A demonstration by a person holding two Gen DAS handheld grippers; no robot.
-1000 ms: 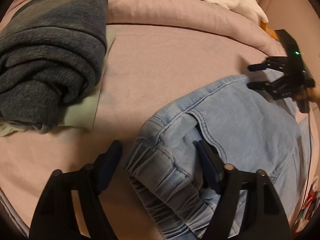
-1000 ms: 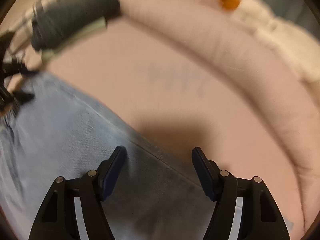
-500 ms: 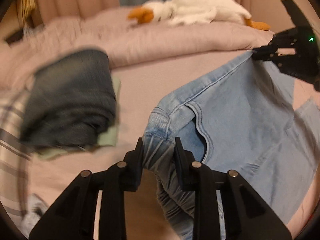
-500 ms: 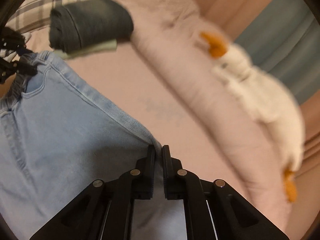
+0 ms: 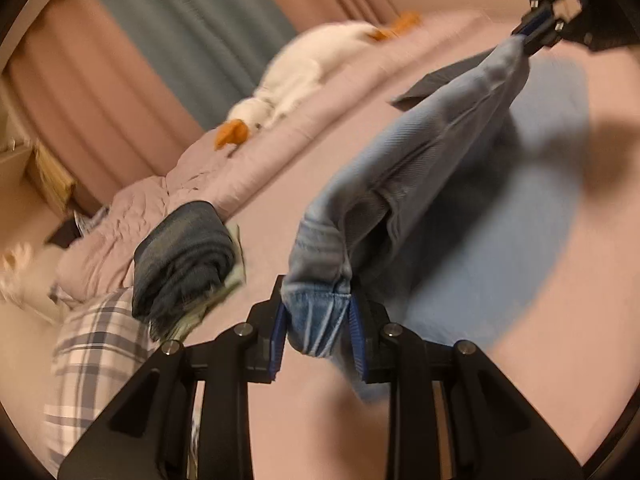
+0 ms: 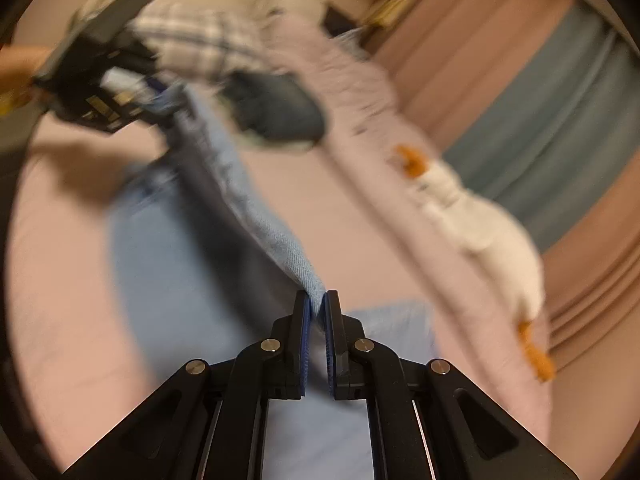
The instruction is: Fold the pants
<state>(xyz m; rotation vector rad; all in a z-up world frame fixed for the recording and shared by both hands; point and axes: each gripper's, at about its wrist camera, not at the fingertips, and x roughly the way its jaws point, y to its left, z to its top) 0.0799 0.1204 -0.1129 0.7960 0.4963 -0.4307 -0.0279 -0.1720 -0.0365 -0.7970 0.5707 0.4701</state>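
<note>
Tongs left (image 5: 318, 326) and right (image 6: 318, 322) clamp light-blue jeans (image 5: 400, 184), stretched between them.

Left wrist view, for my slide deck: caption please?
Left gripper and right gripper lift light-blue jeans above the pink bed.

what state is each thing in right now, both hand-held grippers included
left hand-held gripper: shut on the bunched waistband
right hand-held gripper: shut on a side edge
light blue jeans: partly lifted, stretched between both grippers, rest on the bed
dark jeans: folded, resting on the bed
stuffed goose: lying on the duvet
</note>
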